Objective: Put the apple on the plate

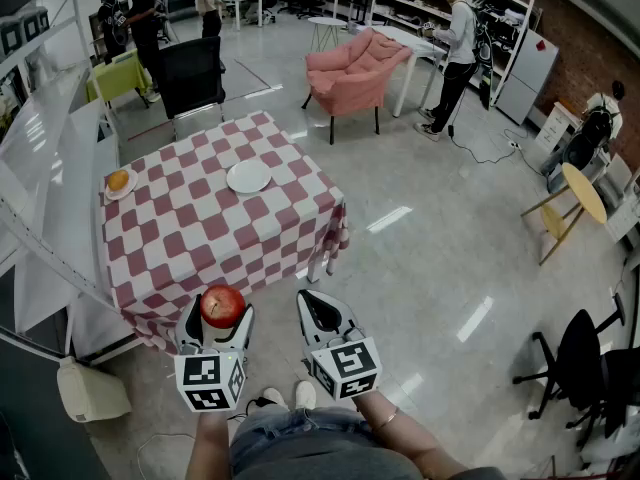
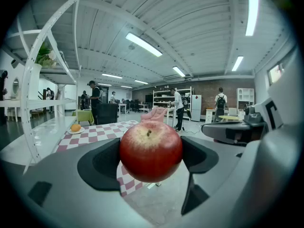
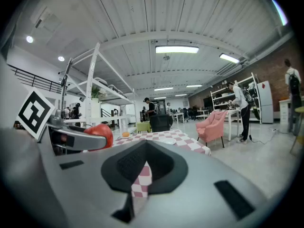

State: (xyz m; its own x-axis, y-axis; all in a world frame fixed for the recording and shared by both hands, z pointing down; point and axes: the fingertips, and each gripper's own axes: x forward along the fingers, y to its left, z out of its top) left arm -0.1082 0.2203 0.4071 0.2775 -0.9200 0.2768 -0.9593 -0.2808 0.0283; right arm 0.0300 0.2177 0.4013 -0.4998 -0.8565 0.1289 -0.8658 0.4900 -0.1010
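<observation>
Two grippers are in your hands, low in the head view, side by side and apart. Your left gripper (image 1: 222, 314) has its jaws spread wide and clamped on the round red apple (image 1: 222, 306). In the left gripper view, the dark pads press the red apple (image 2: 151, 150) from both sides, stem end up, with a pale yellow patch around the stem. Your right gripper (image 1: 322, 313) holds nothing. In the right gripper view its jaws are closed together, with only a thin slit between the pads, and checked cloth shows through it. That view also catches the red apple (image 3: 99, 134) at the left edge.

The apple sits in the lower centre-left of the head view, in the air just off the near edge of the square table with a red-and-white checked cloth (image 1: 200, 243). It's not on the table and not on any plate.

The white round plate (image 1: 249, 176) lies bare on the far half of the table, upper centre-left of the frame, well apart from the apple. A smaller white plate with an orange piece of food (image 1: 119, 182) sits at the table's left edge, and shows small at the left of the left gripper view (image 2: 75, 128).

Behind the table stands a black office chair (image 1: 190, 73). A pink upholstered armchair (image 1: 355, 73) stands at upper centre on the grey glossy floor (image 1: 440, 258). Several people stand along the top of the frame.
</observation>
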